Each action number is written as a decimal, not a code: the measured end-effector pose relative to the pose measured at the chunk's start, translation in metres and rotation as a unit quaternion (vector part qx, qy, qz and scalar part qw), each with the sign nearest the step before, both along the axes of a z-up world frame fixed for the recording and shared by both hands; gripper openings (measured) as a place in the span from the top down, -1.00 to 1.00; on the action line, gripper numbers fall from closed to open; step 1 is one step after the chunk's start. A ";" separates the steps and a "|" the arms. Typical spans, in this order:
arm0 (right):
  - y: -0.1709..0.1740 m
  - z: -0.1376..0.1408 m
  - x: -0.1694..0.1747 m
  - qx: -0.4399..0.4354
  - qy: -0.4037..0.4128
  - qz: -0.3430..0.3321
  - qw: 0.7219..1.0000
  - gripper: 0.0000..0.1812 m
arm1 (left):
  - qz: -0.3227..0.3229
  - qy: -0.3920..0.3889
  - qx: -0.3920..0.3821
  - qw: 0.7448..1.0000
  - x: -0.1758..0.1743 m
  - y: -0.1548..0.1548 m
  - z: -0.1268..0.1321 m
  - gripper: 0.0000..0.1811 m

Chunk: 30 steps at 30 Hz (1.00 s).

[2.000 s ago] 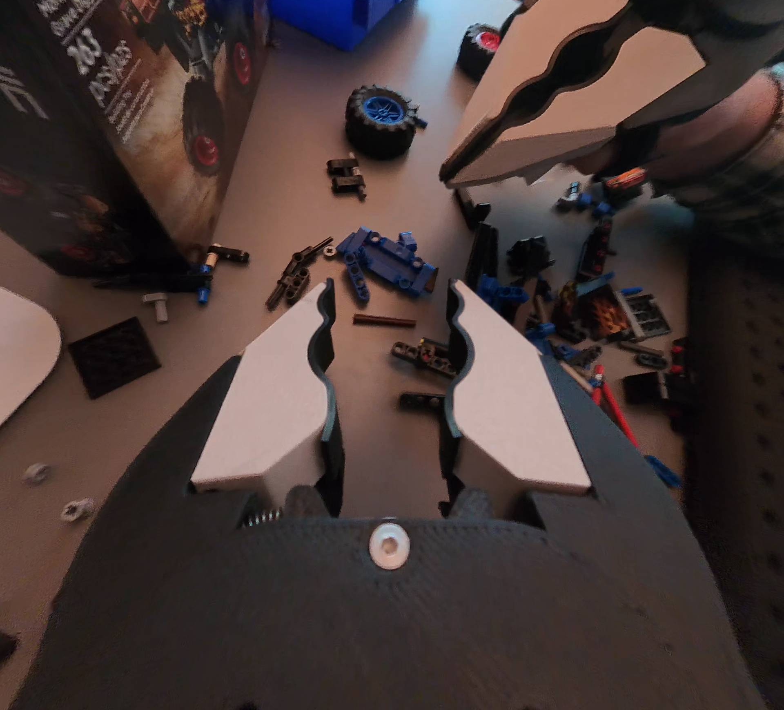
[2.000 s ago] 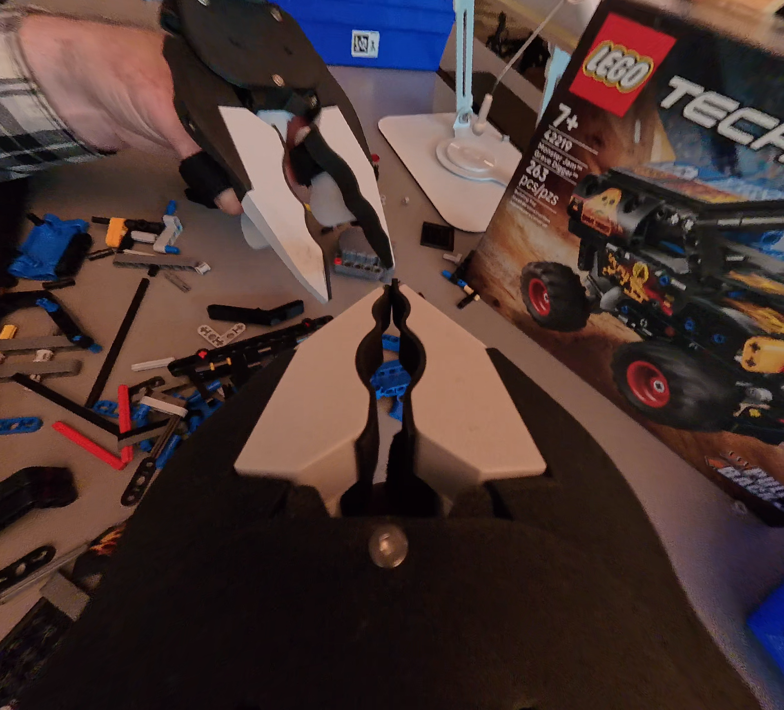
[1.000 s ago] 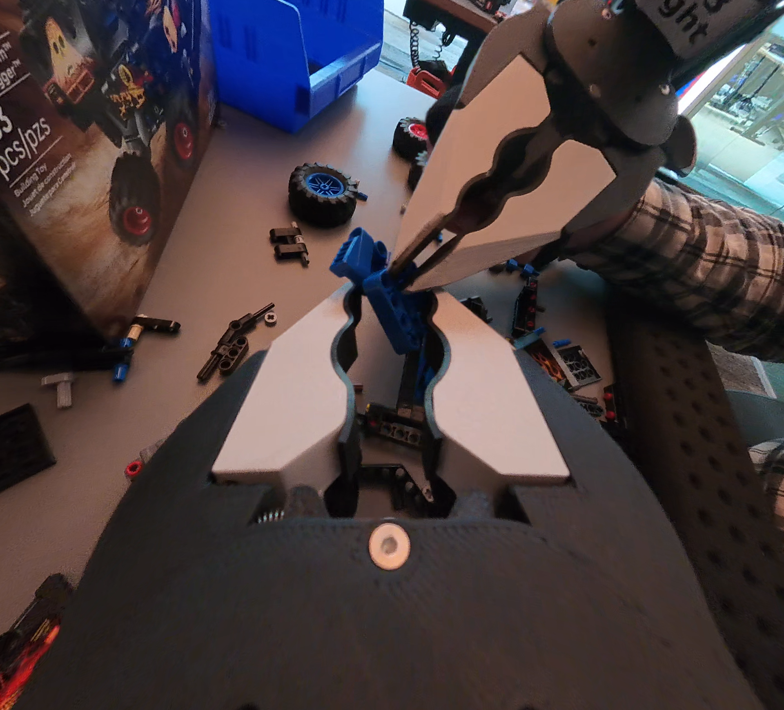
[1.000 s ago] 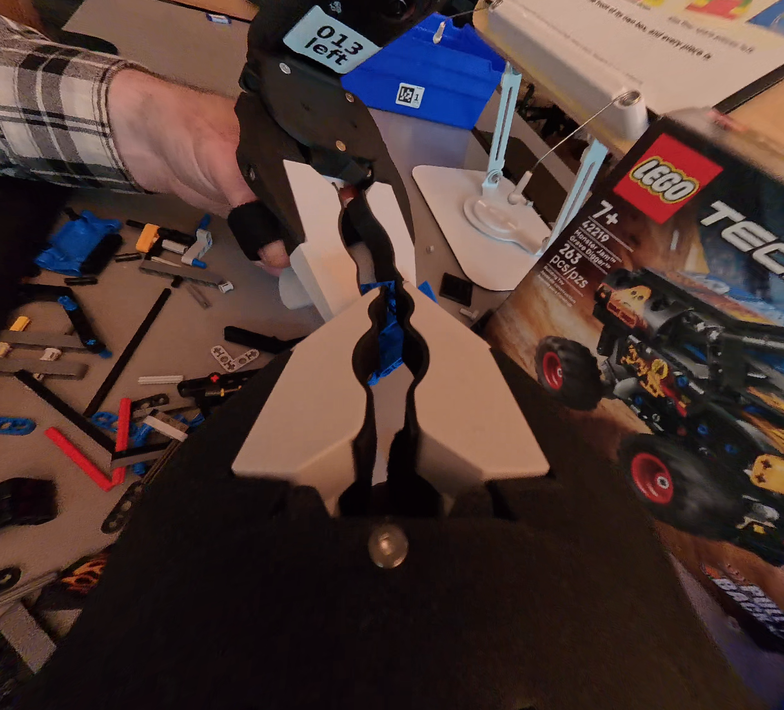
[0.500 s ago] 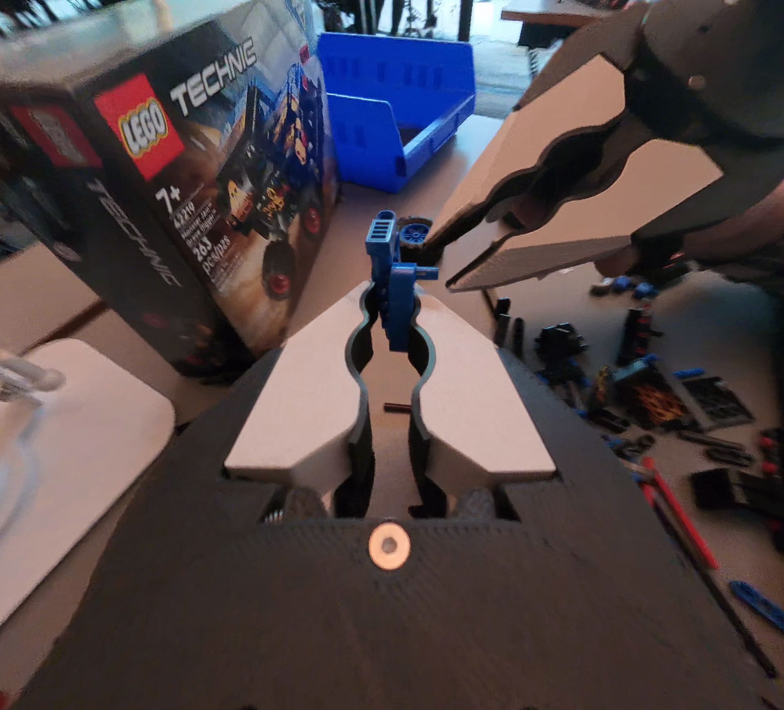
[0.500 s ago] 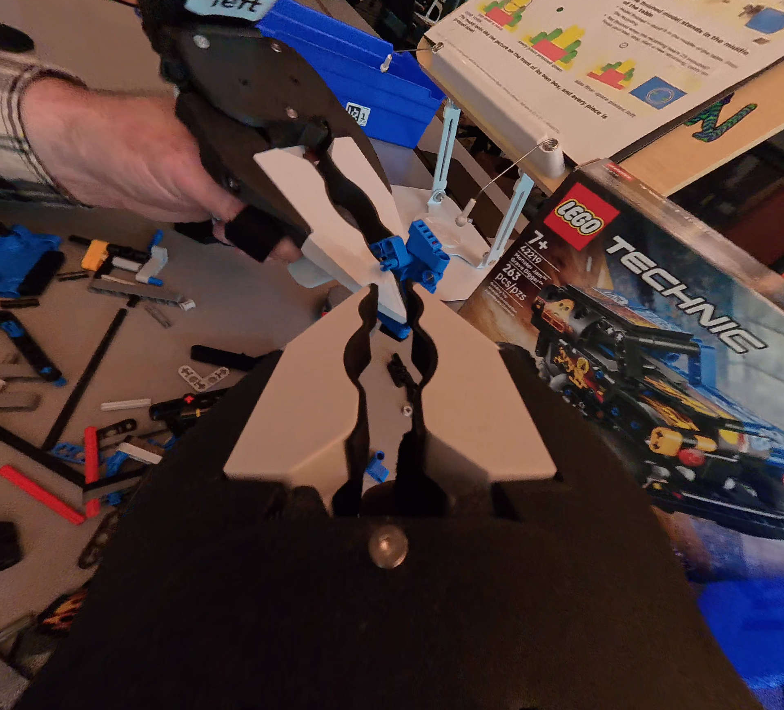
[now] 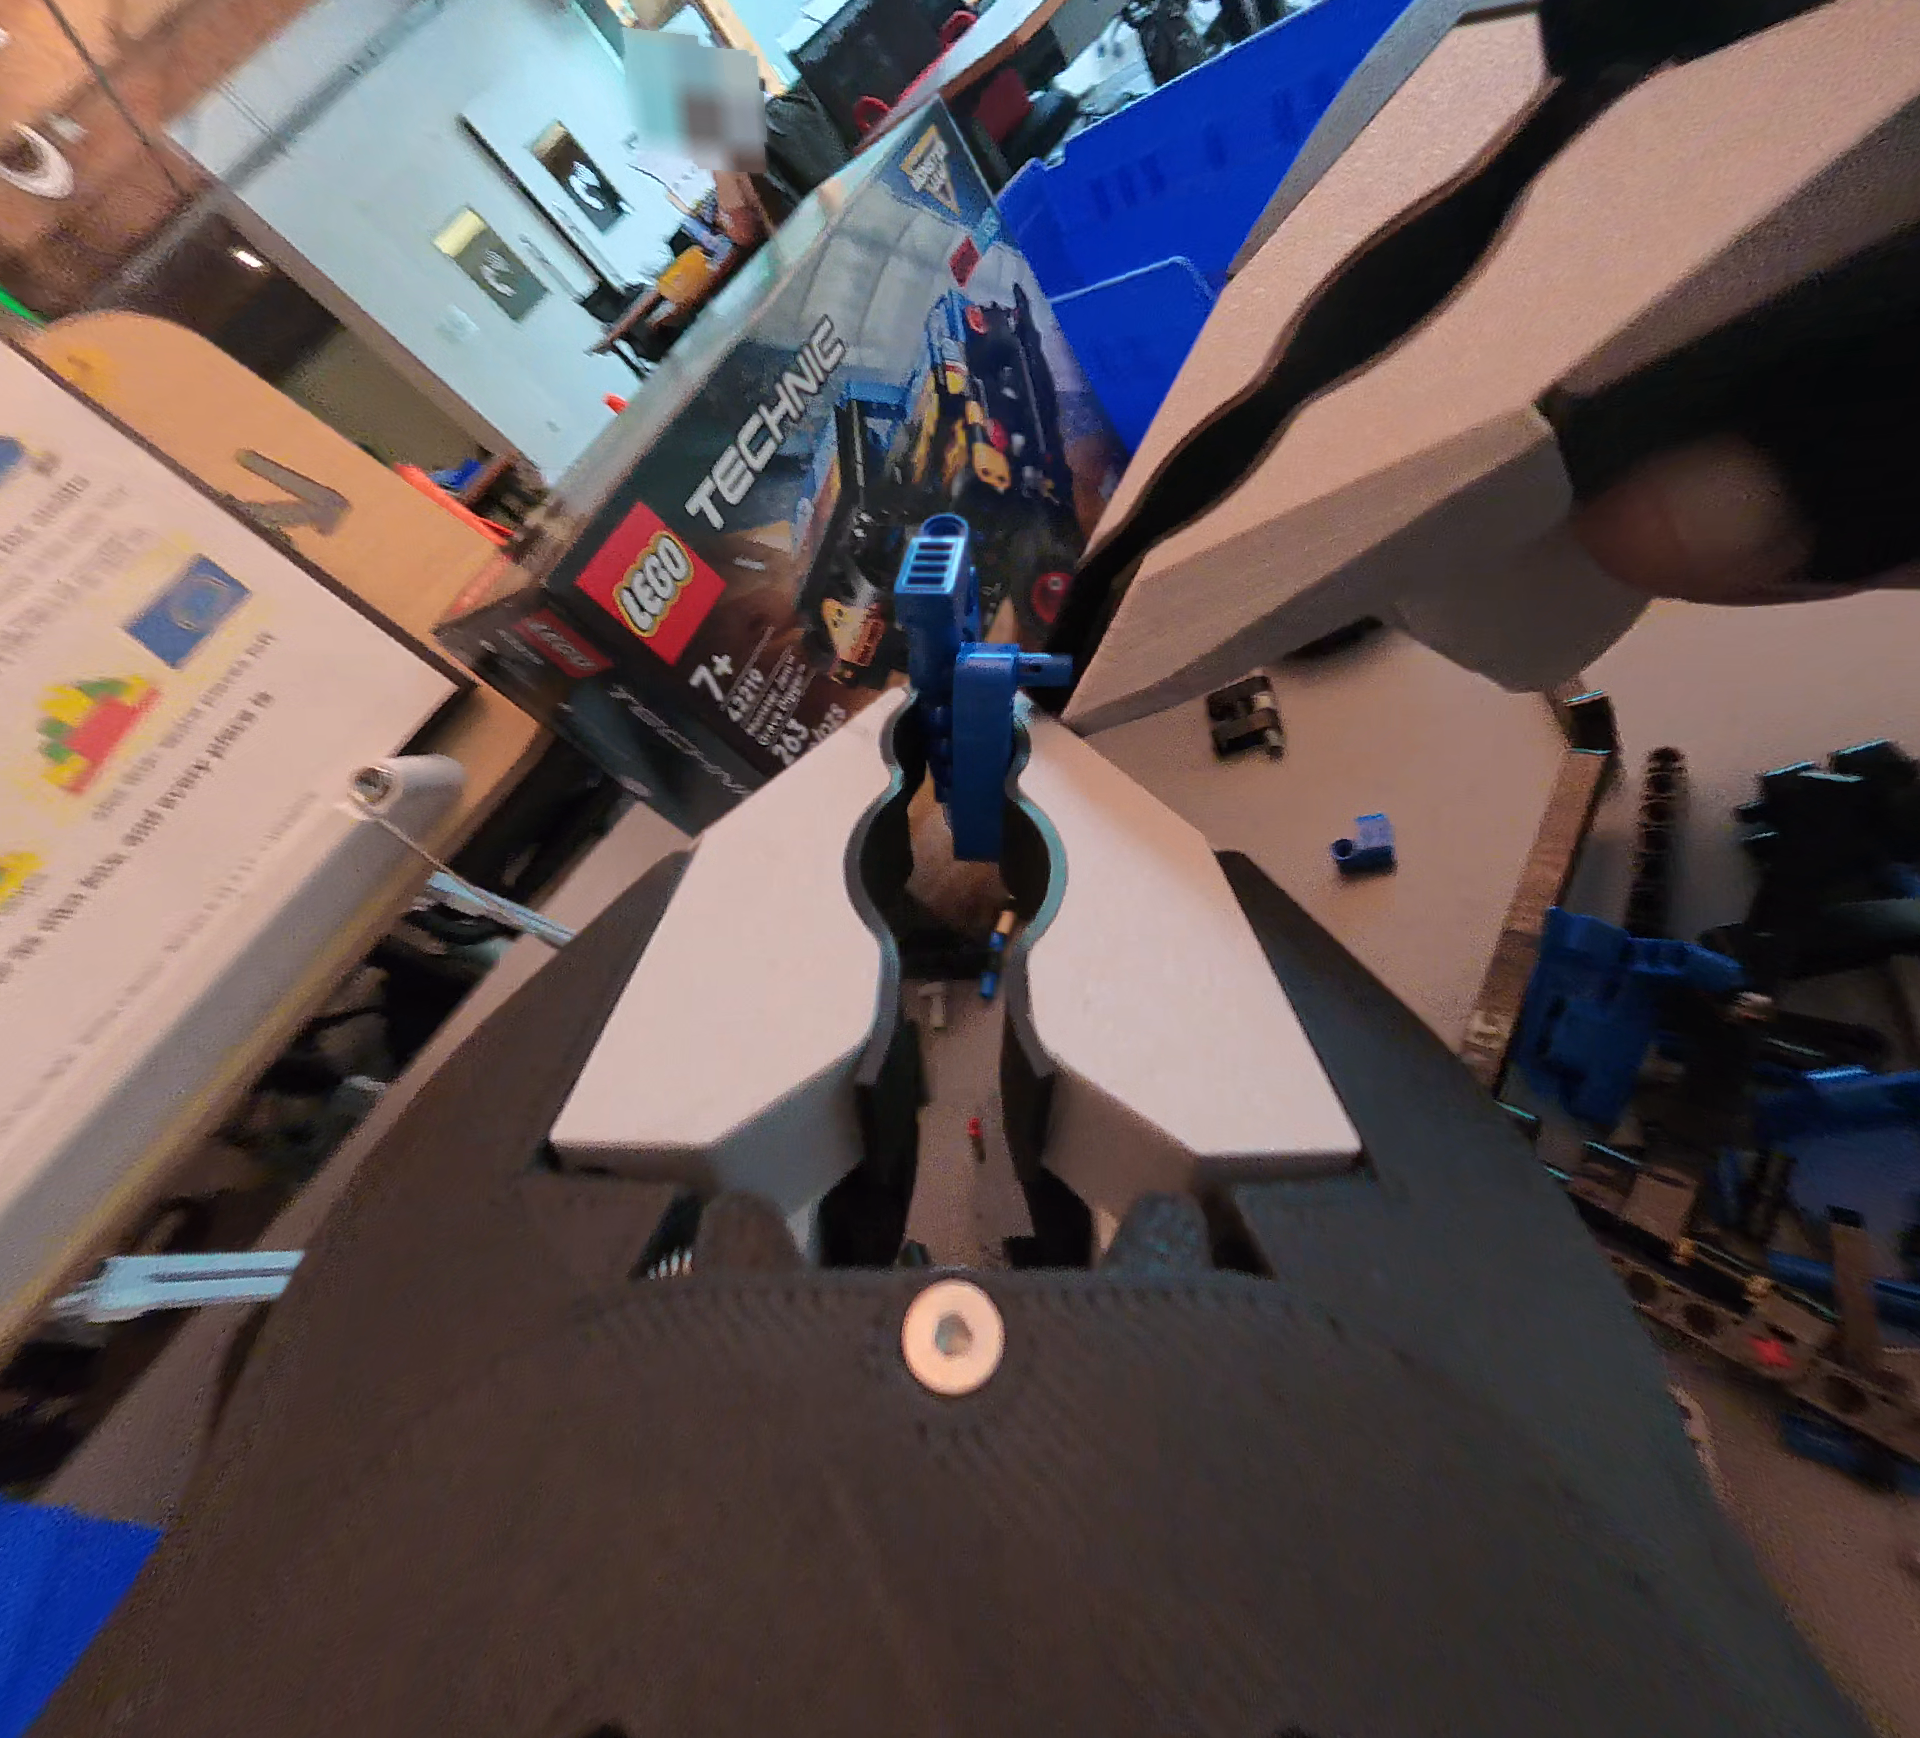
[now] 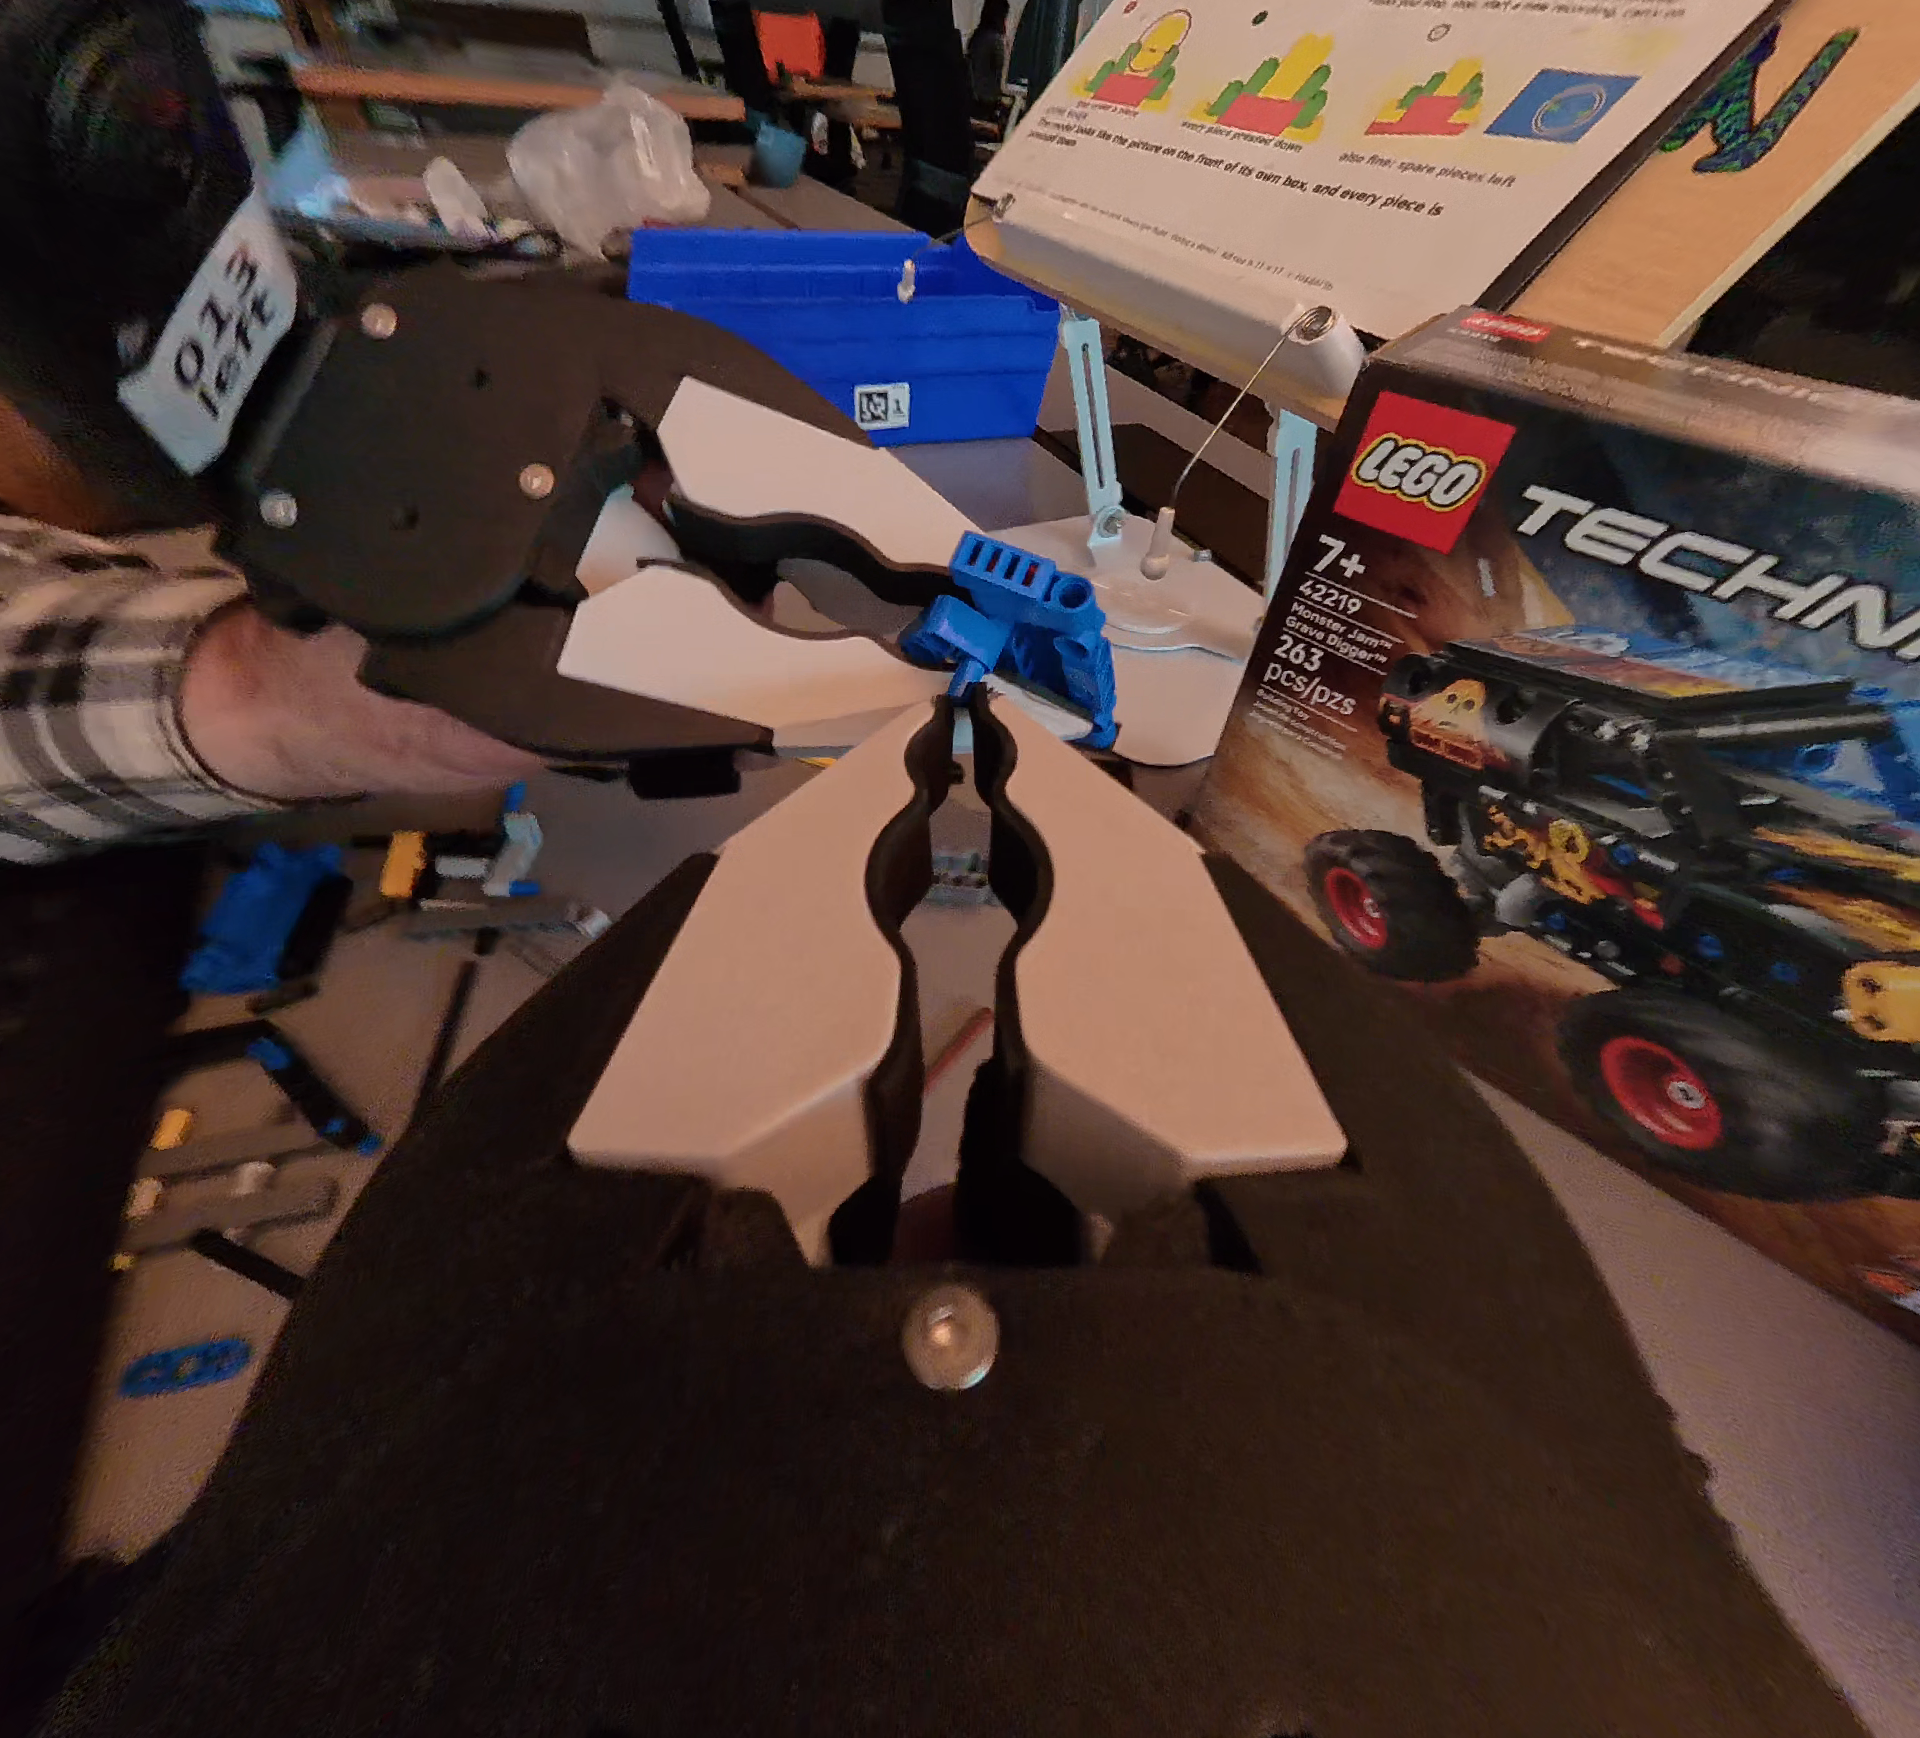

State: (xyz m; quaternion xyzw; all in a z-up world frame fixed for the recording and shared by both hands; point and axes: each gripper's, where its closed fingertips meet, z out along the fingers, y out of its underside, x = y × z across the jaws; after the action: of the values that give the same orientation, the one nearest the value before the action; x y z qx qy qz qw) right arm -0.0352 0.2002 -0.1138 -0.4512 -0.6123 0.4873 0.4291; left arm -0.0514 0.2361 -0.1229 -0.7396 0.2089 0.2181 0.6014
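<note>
Left claw: closed on a blue brick assembly, held up off the desk; the part's lower end is hidden between the fingers.
Right claw: narrow, tips at a small blue pin on the assembly; whether it truly pinches the pin is hard to make out.
Behind: toy box, blue bin, instruction board.
Loose pieces: blurred, partly cut off.

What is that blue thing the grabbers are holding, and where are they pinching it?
The left gripper pinches the blue brick piece by its lower end. The right gripper is closed on a small peg at its side.
</note>
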 end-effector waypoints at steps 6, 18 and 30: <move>-0.001 0.005 0.002 -0.120 0.001 0.036 0.992 0.99 | 0.028 0.092 0.030 0.995 -0.001 0.000 0.012 0.92; -0.003 0.014 0.007 -0.160 0.011 0.047 0.986 0.98 | 0.048 0.186 0.052 0.980 0.001 -0.003 0.023 0.92; -0.005 0.020 0.003 0.038 0.013 -0.042 0.998 0.99 | 0.042 0.074 0.044 0.995 -0.003 -0.008 0.029 0.93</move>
State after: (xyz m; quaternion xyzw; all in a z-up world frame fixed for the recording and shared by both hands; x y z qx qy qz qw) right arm -0.0324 0.1947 -0.0943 -0.4533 -0.6056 0.4507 0.4740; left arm -0.0548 0.2279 -0.0936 -0.7024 0.2118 0.3067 0.6065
